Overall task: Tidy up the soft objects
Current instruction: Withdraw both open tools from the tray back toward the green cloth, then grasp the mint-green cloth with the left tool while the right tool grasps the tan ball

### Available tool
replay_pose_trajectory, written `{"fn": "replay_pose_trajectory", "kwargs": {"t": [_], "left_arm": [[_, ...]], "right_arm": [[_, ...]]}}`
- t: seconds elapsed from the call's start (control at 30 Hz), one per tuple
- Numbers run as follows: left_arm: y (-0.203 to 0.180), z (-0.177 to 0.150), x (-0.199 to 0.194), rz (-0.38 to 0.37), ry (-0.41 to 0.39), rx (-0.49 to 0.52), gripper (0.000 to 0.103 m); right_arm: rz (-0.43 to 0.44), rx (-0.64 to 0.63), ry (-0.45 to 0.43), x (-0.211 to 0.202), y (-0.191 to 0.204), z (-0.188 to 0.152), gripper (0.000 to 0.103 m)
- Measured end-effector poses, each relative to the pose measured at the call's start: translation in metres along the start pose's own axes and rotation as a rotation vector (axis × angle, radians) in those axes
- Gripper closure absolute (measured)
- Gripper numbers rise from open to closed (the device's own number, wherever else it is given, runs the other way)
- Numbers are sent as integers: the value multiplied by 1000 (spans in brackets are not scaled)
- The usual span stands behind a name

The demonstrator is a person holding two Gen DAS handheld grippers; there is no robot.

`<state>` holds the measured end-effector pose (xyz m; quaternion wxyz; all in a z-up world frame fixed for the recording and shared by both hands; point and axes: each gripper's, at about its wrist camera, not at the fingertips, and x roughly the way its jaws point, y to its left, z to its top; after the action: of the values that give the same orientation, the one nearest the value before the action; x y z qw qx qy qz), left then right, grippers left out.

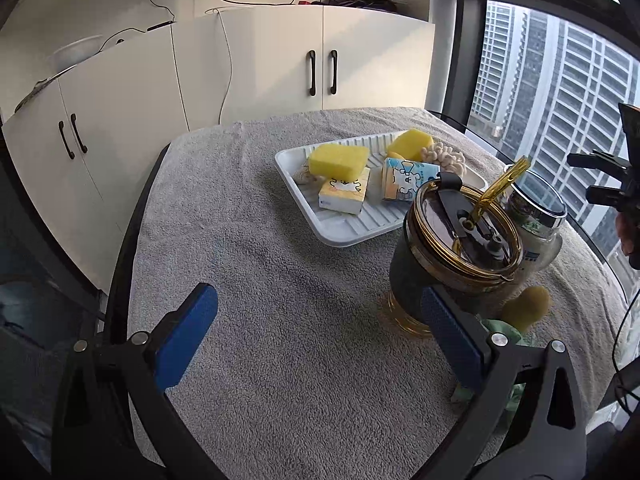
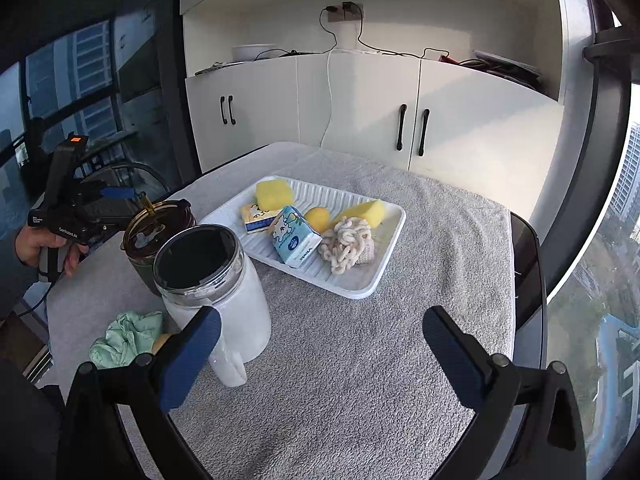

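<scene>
Blue tissue pack (image 2: 295, 240) on white tray (image 2: 384, 272) showing brand word reading like "Vinda" on lower face, upside down to right wrist camera; small print above it too small. Left gripper (image 2: 120, 193) body showing white lettering "GenRobot.AI" in right wrist view; small label beside it unreadable. Yellow tissue pack (image 1: 343, 193) showing cartoon print only, text unreadable.

Jar (image 2: 216, 280) and tumbler (image 2: 154, 240) before tray (image 2: 360, 284)
</scene>
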<state>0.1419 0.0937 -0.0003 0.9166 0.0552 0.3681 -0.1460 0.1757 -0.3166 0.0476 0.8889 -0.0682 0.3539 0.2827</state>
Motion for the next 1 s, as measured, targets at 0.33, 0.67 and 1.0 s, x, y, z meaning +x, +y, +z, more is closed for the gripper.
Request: {"fn": "replay_pose_trajectory", "kwargs": {"t": [0.33,0.67,1.0], "left_arm": [[-47,-53,-20,-92,25,-28,0],[-109,-71,-19,-183,26,23,0],[-124,-63,29,-139,99,25,0]], "right_arm": [[21,145,1,-6,53,-56,0],[15,161,39,14,114,-82,2],[-18,249,94,29,96,-86,13]]}}
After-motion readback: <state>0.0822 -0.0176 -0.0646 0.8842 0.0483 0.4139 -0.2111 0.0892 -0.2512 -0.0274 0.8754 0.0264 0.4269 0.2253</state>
